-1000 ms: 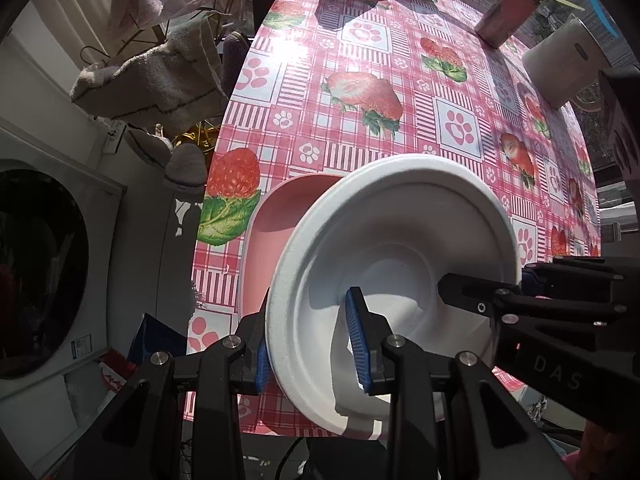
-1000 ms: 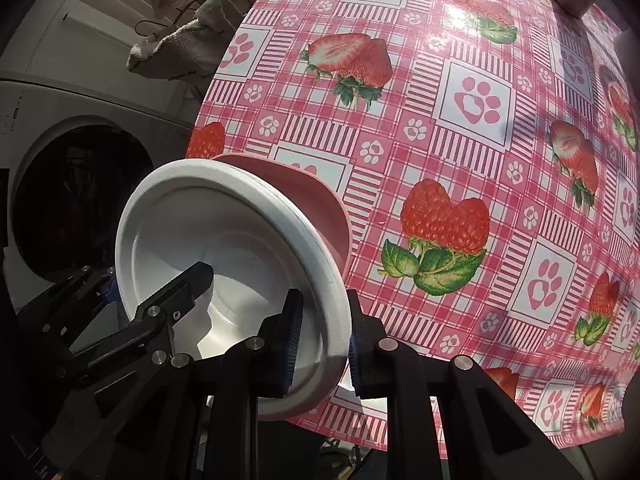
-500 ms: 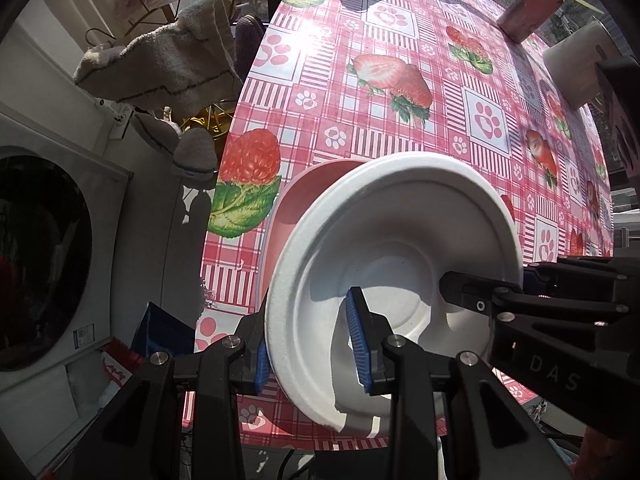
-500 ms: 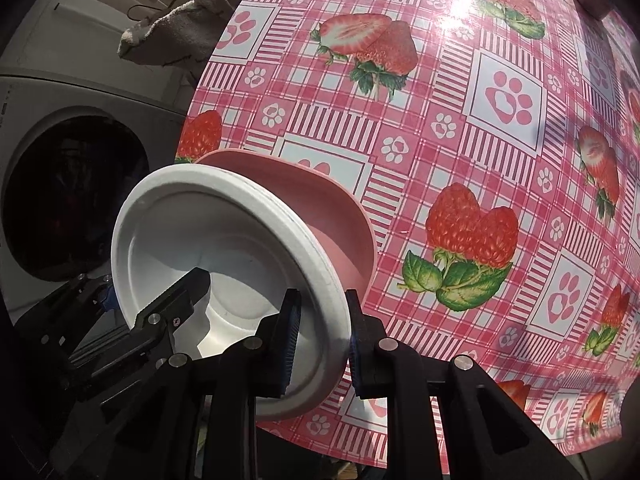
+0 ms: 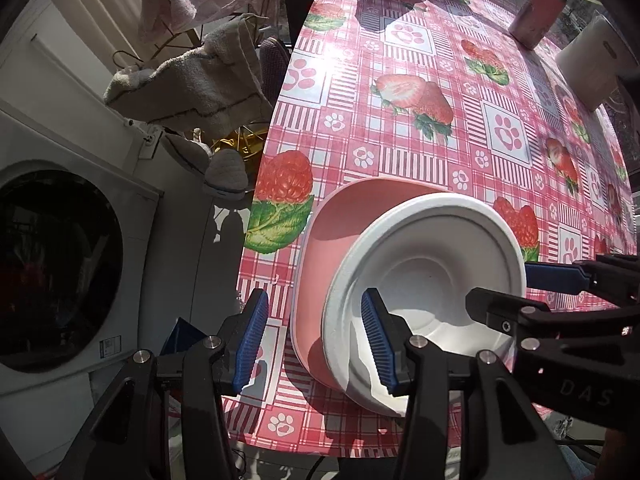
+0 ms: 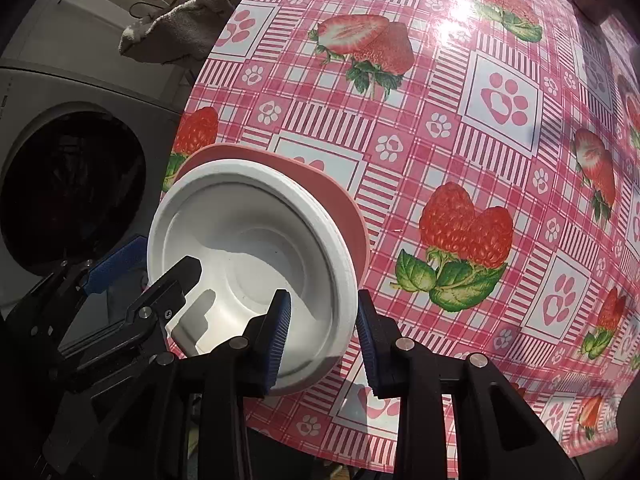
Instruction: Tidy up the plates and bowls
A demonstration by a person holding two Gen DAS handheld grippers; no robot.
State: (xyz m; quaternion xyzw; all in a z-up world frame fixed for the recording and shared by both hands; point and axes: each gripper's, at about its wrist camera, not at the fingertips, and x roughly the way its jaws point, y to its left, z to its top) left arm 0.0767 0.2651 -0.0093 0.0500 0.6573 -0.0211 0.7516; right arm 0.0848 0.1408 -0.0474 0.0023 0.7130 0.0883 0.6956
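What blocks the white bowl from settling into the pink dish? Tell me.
Nothing visible: the white round paper bowl already sits inside the pink plastic dish, and both claws, left and right, are opening around its rim.

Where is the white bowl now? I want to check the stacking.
The white bowl sits nested in the pink dish, at the near left corner of the strawberry tablecloth, beside the washing machine.
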